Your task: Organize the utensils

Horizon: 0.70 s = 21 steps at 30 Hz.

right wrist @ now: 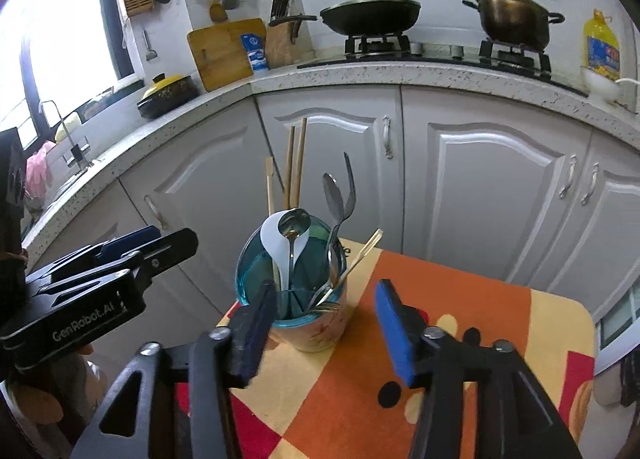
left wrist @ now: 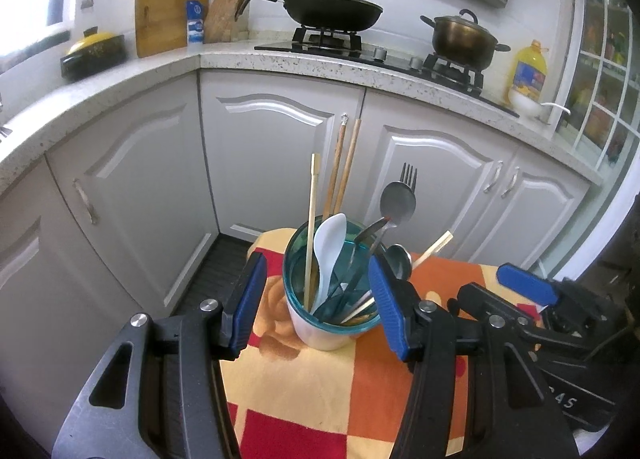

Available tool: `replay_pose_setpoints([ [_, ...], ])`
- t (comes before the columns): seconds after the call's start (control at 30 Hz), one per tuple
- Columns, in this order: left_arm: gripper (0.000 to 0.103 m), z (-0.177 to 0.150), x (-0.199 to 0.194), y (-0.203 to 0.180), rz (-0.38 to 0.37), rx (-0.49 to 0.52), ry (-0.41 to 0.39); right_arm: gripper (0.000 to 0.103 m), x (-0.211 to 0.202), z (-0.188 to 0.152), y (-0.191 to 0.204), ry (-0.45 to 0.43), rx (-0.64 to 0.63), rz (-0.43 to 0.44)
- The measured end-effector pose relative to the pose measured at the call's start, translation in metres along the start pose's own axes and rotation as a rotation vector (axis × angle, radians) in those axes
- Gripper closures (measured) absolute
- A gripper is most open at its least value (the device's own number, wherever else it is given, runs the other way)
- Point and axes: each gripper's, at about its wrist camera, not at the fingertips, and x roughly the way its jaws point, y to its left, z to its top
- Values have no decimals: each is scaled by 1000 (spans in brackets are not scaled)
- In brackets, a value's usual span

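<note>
Left gripper and right gripper gape, empty, beside the cup.

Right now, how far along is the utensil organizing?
Nearly finished, it seems. The white spoon, metal spoons, fork and chopsticks all stand in the teal-rimmed cup. Nothing is in hand: the left gripper and right gripper are open and empty. No loose utensils show on the patterned cloth.

Lower ends of the utensils hidden inside the teal-rimmed plastic holder cup. Near edge of the orange, red and yellow patterned tablecloth covered by gripper frames. Label on the yellow oil bottle too small to read.
</note>
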Motion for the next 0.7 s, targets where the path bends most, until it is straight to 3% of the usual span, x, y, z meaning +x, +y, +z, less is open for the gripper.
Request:
replay_pose_setpoints([
  [0.7, 51, -3, -12, -3, 60, 18, -13, 44, -3, 1, 6, -1, -3, -24],
])
